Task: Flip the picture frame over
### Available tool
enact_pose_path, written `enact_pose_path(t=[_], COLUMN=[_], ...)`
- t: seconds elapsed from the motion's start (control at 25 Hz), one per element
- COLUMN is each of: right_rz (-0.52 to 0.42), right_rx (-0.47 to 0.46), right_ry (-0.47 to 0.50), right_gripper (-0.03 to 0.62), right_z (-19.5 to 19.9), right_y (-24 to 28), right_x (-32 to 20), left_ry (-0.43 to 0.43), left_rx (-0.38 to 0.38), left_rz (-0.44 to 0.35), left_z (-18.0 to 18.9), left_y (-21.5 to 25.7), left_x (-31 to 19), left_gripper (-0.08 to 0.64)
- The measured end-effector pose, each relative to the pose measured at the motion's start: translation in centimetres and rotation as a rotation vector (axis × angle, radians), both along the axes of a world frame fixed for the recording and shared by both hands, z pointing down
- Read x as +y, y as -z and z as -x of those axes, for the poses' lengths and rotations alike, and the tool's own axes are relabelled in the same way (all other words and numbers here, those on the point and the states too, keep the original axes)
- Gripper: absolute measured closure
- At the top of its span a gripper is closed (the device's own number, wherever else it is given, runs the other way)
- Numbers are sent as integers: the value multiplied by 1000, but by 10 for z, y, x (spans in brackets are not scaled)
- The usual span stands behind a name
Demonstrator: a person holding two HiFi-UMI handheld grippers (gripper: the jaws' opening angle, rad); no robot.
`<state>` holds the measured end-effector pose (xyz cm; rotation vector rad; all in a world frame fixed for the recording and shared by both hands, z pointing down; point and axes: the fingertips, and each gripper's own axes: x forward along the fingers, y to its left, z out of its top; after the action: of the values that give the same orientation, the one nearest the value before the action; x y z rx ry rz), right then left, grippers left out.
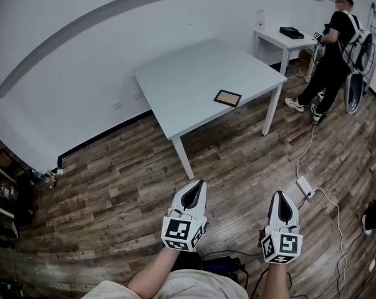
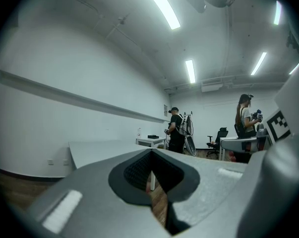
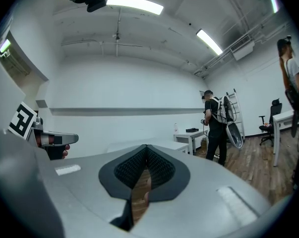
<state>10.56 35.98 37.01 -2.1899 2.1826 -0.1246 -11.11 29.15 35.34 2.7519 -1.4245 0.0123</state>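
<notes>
Wood-plank floor, white wall, pale table (image 1: pixel 194 73) ahead of me. Picture frame (image 1: pixel 227 98) lies flat on it near the right-hand edge, close to the front corner: small rectangle, thin dark border, brown panel showing on top. My left gripper (image 1: pixel 199 184) and right gripper (image 1: pixel 279 195) are held level over the floor, well apart from the table, each with jaws clenched together and nothing between them. Person in black (image 1: pixel 333 48) stands by a small white desk (image 1: pixel 278 38) at back right.
</notes>
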Motion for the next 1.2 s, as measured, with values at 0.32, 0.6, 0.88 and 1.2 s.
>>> enact_pose_path(t=[0.32,0.6,0.88,1.2], right_rz=[11,26,34,50], right_rx=[-7,4,21,68], right_ry=[11,14,37,50], right_gripper=[566,566,566,566], right_z=[-8,-10,-1,25], right_y=[-6,-16,-16,-2], right_x=[-8,-44,-118,-208], left_ry=[4,-2,3,-5], left_rx=[0,1,16,51], left_rz=[4,0,-6,-6], left_z=[-8,-14,-12,3], left_y=[0,-11,-11,-2], left_x=[-3,-39,-105,-194], left_gripper=[560,560,560,560])
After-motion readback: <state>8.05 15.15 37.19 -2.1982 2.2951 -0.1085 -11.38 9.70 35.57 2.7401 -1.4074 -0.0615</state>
